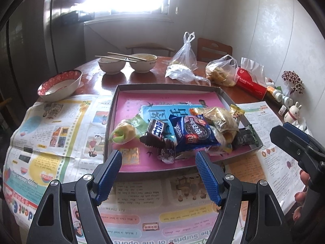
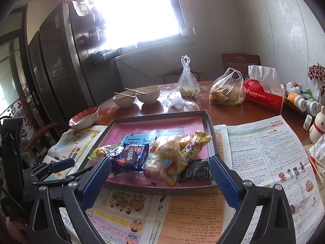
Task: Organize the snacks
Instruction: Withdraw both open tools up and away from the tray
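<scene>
Snack packets [image 1: 186, 134] lie heaped in the tray [image 1: 162, 87] at centre frame, gathered together; both the left gripper [image 1: 158, 162] and right gripper [image 2: 160, 168] hover wide open, holding nothing.

This is a lived-in home dining corner. A round wooden tabletop [image 2: 233, 109] stands by a bright window [image 2: 142, 10], with wooden chairs [image 2: 240, 61] pushed against the far side and a tall dark fridge [image 2: 59, 61] near the wall. Used bowls [image 1: 110, 65] with chopsticks [image 1: 121, 58] laid across them, tied plastic bags of food [image 2: 226, 90], a red tissue pack [image 2: 264, 95], pill bottles [image 2: 300, 99] and a small rabbit figurine [image 1: 293, 112] crowd the surface. Newspaper [image 1: 50, 134] is spread under a shallow box of wrapped snacks [image 1: 191, 131].
</scene>
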The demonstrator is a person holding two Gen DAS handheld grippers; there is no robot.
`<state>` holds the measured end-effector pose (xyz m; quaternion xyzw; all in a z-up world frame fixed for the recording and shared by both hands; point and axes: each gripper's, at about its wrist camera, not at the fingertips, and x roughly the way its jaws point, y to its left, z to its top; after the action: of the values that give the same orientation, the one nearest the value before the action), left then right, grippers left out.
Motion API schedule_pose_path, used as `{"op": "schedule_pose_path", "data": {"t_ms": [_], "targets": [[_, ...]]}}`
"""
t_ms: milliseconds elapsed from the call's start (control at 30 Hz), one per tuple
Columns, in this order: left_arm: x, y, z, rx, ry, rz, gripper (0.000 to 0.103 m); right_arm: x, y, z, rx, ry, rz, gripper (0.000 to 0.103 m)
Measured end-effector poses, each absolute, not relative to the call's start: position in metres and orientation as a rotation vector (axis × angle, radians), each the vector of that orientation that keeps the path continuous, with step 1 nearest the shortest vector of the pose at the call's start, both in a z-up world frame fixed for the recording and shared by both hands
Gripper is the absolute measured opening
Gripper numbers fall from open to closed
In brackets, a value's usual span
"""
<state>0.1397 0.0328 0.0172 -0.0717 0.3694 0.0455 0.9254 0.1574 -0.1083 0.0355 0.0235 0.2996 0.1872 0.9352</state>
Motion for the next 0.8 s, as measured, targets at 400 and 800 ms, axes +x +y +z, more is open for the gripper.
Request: {"op": "schedule_pose_path", "data": {"t_ms": [400,800], "targets": [[0.130,0.023,0.009,-0.132,0.789,0.097,0.076,0.149,-0.107,0.030,0.044,0.646,0.383,0.098],[0.118,0.019,-0.001,-0.143,0.831,0.091,0.077,0.133,-0.106,0.012,0.033,0.694,0.385,0.098]]}}
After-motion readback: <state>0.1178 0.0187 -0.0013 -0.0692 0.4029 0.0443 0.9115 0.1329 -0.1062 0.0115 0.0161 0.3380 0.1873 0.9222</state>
